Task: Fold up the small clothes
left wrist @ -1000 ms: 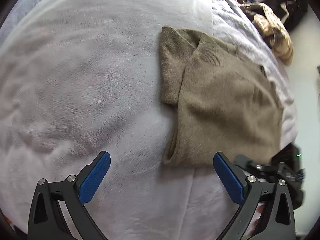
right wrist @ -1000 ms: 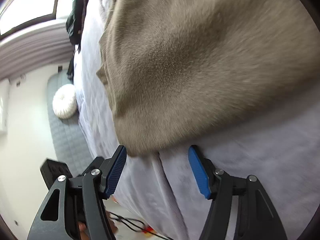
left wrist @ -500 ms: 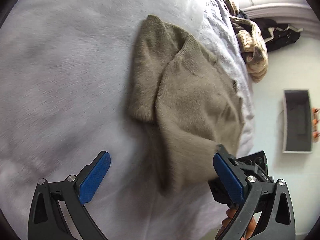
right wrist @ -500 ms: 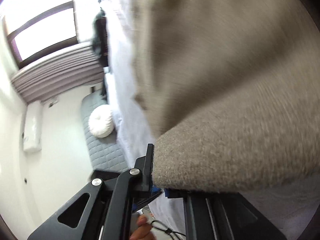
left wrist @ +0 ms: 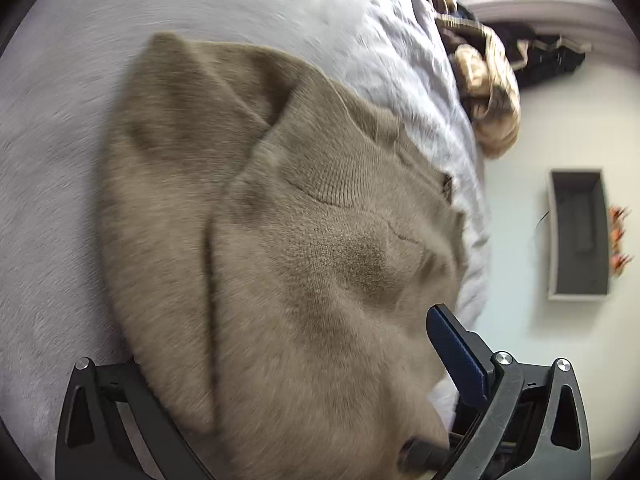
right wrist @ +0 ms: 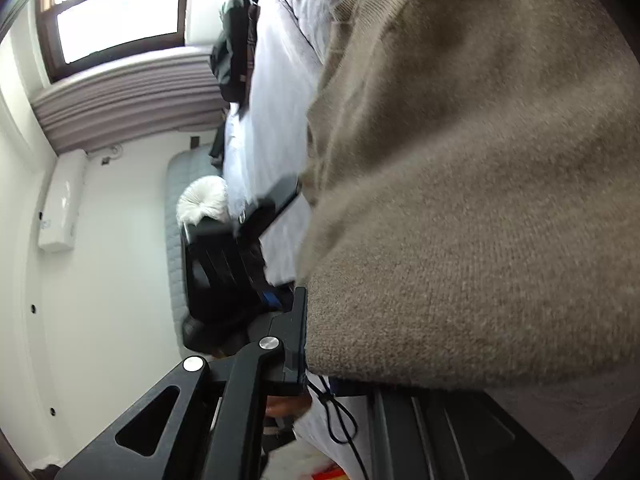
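The right gripper (right wrist: 320,376) is clamped on the olive sweater (left wrist: 304,264) hem. The left gripper (left wrist: 280,380) jaws stand apart, straddling the sweater on the white bedcover (left wrist: 60,208).

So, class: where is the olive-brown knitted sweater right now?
The olive-brown knitted sweater lies on the pale grey blanket, filling the left wrist view, its near hem draped across the open left tool and pinched in the right tool.

Soft daylight pours in from the window (right wrist: 120,12), blown out white. The sweater (left wrist: 280,260) smears with motion blur, and fisheye bending darkens every corner.
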Motion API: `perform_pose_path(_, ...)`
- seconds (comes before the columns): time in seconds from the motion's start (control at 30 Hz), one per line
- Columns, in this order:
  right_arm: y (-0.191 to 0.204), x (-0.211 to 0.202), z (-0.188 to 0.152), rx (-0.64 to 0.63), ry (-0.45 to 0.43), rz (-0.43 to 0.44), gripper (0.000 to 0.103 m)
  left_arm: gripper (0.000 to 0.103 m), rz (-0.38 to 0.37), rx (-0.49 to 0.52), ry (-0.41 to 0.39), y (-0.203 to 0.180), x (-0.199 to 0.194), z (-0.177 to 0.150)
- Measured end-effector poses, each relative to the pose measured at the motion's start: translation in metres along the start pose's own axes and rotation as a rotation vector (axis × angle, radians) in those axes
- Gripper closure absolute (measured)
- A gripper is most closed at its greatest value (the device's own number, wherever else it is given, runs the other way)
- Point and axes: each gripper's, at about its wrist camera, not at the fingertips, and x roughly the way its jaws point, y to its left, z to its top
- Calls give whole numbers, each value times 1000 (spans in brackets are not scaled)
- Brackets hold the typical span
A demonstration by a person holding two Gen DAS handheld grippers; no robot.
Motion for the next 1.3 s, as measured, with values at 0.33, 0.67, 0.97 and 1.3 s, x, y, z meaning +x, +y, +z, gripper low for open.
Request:
perform_pose_path(0.33,17,-24,-9,-182,194,-285,61,35,262,201,-26,-29,19,-6)
perform_pose_path(0.67,5,-34,66,-300,24,-653,96,70,313,317,-109,-64,11,-8)
perform_pose_path(0.97,-26,-37,62,-286,30,-566,98,72,189,459,-224,-168,8,-21)
perform_pose_path(1.3,-57,-162,65,-88,-203,-258,94,72,183,767,-85,-302,115,-59)
